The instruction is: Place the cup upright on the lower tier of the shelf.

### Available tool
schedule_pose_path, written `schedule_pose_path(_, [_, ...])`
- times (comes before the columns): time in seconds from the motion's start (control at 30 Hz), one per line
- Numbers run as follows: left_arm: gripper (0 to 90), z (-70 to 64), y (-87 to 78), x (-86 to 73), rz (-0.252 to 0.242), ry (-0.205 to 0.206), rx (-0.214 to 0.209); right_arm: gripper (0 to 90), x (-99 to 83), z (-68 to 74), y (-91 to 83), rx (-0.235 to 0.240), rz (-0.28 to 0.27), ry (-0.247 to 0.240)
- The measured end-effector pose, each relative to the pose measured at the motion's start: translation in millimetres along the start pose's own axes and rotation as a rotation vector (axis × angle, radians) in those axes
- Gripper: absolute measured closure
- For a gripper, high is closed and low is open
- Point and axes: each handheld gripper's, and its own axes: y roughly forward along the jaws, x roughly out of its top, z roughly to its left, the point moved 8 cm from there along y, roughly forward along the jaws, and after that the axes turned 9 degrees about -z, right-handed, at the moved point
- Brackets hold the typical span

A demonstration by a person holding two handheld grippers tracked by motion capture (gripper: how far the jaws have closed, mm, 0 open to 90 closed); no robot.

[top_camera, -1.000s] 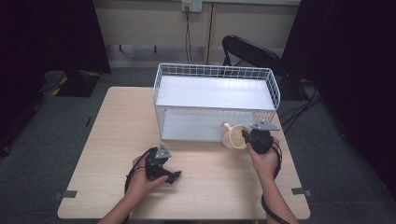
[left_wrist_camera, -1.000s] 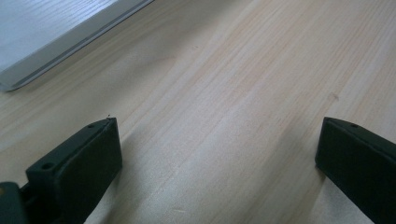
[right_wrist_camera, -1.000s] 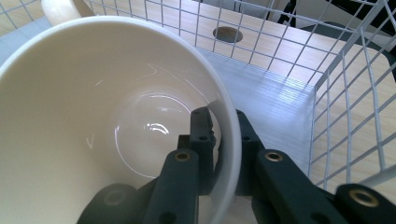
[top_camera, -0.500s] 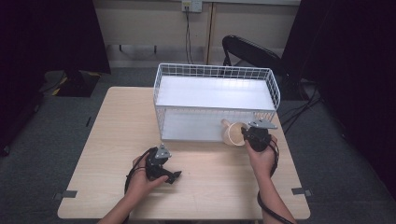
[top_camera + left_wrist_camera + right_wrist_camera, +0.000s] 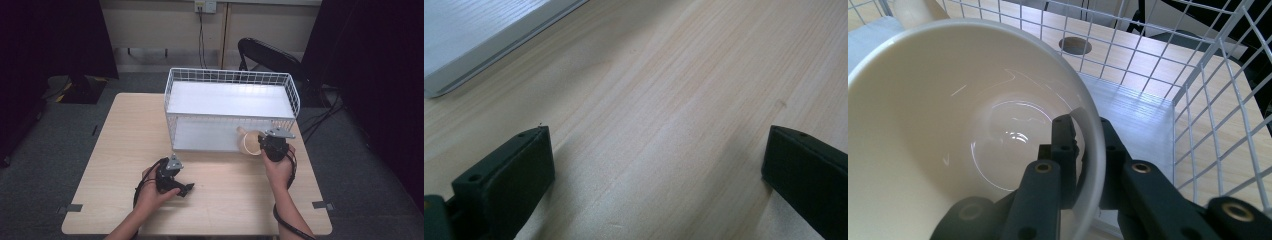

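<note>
A cream mug is held on its side at the open front of the white wire rack's lower shelf, near the right end. My right gripper is shut on the mug's rim; in the right gripper view the mug fills the left, with one jaw inside and one outside the wall, right gripper. My left gripper rests low over the wooden table at front left, open and empty. In the left gripper view the left gripper has its jaws spread wide over bare wood.
The rack has a white top shelf and a lower shelf, with wire walls around the end. A black chair stands behind the table. The table has a round cable hole behind the rack.
My right gripper has carried the mug a little left and forward, toward the rack's lower shelf opening. The left gripper has stayed put.
</note>
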Motion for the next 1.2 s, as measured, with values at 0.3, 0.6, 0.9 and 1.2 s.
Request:
schedule_pose_path(0.3, [0.0, -0.1, 0.1, 0.1, -0.001, -0.002, 0.0, 82.8, -1.9, 1.6, 5.9, -0.026, -0.009, 0.005])
schedule_pose_path(0.6, [0.0, -0.3, 0.3, 0.2, -0.004, -0.004, 0.001, 82.7, 0.0, 2.2, 11.0, -0.051, -0.033, 0.021])
schedule_pose_path(0.9, [0.0, -0.1, 0.1, 0.1, -0.001, -0.002, 0.0, 82.6, -1.2, 5.7, 17.5, -0.062, -0.049, 0.051])
schedule_pose_path(1.2, [0.0, -0.2, 0.1, 0.1, -0.001, -0.003, 0.0, 81.3, -2.7, 6.7, 21.2, -0.082, -0.086, 0.124])
